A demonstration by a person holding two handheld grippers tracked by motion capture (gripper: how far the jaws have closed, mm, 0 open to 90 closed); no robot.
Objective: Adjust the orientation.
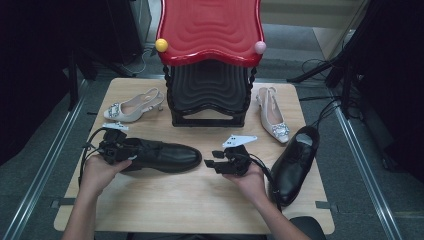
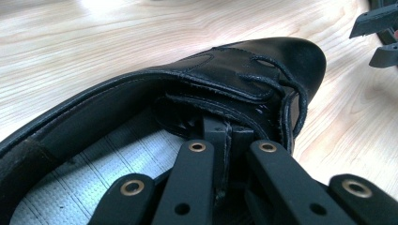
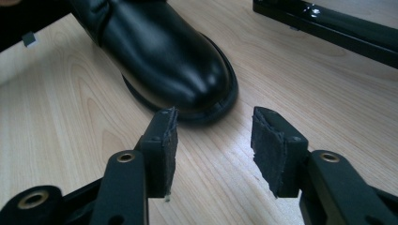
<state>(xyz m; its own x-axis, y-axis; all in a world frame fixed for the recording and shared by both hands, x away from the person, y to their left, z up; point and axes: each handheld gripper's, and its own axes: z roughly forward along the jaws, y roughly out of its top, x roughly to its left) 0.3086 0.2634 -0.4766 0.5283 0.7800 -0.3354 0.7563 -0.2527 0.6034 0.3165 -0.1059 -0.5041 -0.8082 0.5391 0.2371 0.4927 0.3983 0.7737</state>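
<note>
Both tongs face one black shoe [image 1: 160, 155] lying on the table [image 1: 190, 200]: the left gripper [image 1: 116, 150] is pinched on its soft, floppy heel collar, the right gripper [image 3: 213, 140] gapes empty near the stiff, glossy, probably slippery toe.

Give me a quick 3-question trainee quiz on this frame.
1. True or false: the left gripper is clamped on the black shoe.
2. Where do the right gripper's open jaws point? A) that shoe's toe B) a beige heel C) the red rack
3. How many shoes lie on the table?

Key: 1 true; 2 A; 3 four.
</note>
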